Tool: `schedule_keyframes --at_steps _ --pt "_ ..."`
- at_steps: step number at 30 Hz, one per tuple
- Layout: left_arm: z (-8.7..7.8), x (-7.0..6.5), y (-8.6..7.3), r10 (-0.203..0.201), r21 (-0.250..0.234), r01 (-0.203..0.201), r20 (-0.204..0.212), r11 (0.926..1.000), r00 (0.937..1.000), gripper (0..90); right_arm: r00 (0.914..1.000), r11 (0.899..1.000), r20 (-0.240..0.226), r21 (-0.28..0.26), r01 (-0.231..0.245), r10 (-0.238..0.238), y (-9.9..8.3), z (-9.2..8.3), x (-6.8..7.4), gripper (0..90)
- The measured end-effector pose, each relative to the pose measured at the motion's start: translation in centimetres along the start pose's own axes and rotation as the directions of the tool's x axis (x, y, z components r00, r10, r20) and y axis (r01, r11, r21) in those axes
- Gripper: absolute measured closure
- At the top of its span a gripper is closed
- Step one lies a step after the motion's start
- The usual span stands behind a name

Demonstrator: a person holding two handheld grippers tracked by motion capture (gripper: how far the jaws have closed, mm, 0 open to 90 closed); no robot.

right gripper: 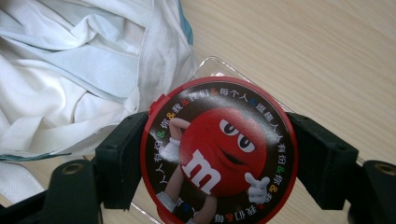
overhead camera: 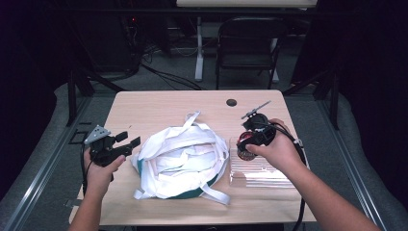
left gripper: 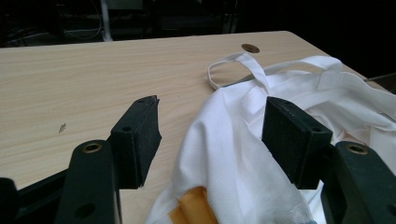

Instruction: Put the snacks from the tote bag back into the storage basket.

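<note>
Dim lab: cables, folding chair

The white bag fills the table's middle. Bare wood lies open toward twelve o'clock, and at nine.

Light: overhead, bright on the counter, room behind nearly black.
Shadows: soft, short beside the white bag.
Glare: faint sheen on the round tin.
Sharpness: high view soft, low resolution; gripper views crisp.
</note>
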State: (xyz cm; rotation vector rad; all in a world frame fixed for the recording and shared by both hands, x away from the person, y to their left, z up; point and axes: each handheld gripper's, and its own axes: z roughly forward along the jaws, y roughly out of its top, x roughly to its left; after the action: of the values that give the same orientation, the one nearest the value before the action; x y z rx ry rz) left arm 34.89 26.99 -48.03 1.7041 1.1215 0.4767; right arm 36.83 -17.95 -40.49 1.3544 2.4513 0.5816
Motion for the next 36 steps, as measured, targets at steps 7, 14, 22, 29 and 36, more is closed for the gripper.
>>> schedule_keyframes --at_steps 7,14,22,29,36 --pt "0.0 0.0 0.0 0.001 0.001 -0.001 -0.001 1.0000 1.0000 36.8 1.0000 1.000 -0.004 0.009 0.001 -0.001 -0.4 0.8 0.1 25.3" --pt "0.0 0.0 0.0 0.001 0.001 -0.001 0.000 1.0000 1.0000 36.8 1.0000 1.000 -0.006 0.023 0.007 -0.007 -0.7 1.4 0.2 25.3" --pt "0.1 0.0 0.0 0.002 0.003 -0.002 -0.001 1.0000 1.0000 36.8 1.0000 0.999 0.002 0.032 0.002 -0.002 -1.1 2.2 0.1 25.3" --pt "0.1 0.0 0.0 0.002 0.004 -0.002 -0.001 1.0000 1.0000 36.8 1.0000 0.999 0.007 0.037 0.004 -0.004 -1.4 2.7 0.1 25.3" --pt "0.0 0.0 0.0 0.004 0.007 -0.004 0.001 1.0000 1.0000 36.8 1.0000 1.000 0.003 0.026 0.004 -0.004 -1.8 3.6 0.4 25.3"
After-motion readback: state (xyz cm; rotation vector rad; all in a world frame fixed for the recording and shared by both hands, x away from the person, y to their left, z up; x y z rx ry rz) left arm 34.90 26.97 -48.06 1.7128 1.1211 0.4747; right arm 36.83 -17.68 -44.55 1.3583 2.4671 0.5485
